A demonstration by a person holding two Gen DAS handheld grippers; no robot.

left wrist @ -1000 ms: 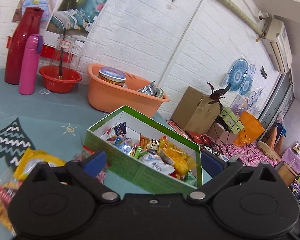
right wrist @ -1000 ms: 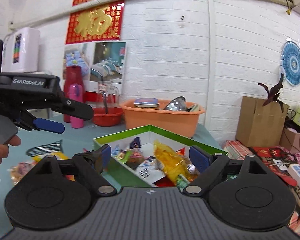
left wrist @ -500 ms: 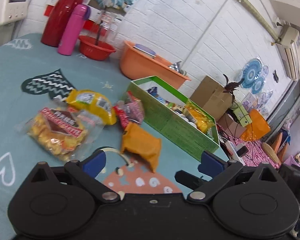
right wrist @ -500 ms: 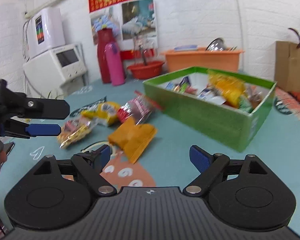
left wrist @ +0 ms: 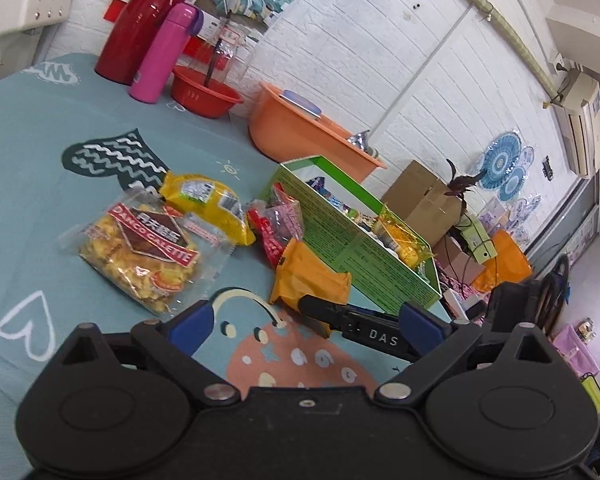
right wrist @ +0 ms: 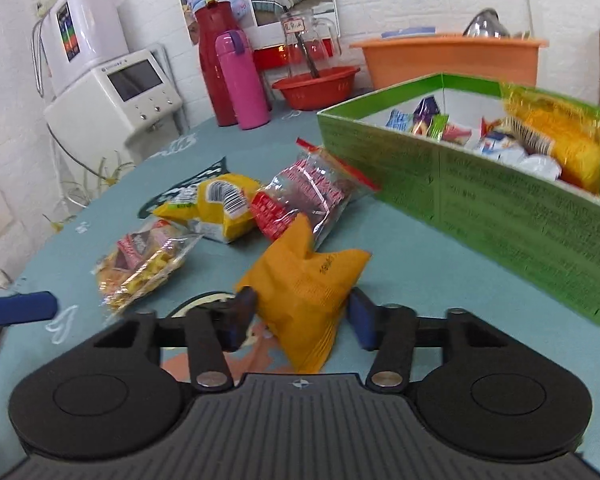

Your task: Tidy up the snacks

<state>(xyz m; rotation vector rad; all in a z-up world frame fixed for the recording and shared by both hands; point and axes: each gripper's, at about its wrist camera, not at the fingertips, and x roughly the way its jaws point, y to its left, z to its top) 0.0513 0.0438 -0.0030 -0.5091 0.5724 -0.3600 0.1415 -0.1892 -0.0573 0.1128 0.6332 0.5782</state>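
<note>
Four packets were left on the teal tablecloth (right wrist: 420,248) when we looked: a clear bag of yellow biscuits (right wrist: 140,268), a yellow packet (right wrist: 220,204), a red-and-clear bag (right wrist: 304,196) and an orange pouch (right wrist: 304,288). By our judgement the sorting was well along, since the green box (right wrist: 500,208) already held a heap of snacks.

We had our right gripper (right wrist: 302,312) around the orange pouch; its jaws had just been closing, both blue pads looked to be against the pouch's sides, and the pouch lay on the cloth just short of the box. Our left gripper (left wrist: 300,320) hung wide open over the cloth, holding nothing.

Only our right view showed the box's contents plainly and the grip on the pouch. Our left view showed that gripper's arm reaching in from the side, and the room beyond the table.
</note>
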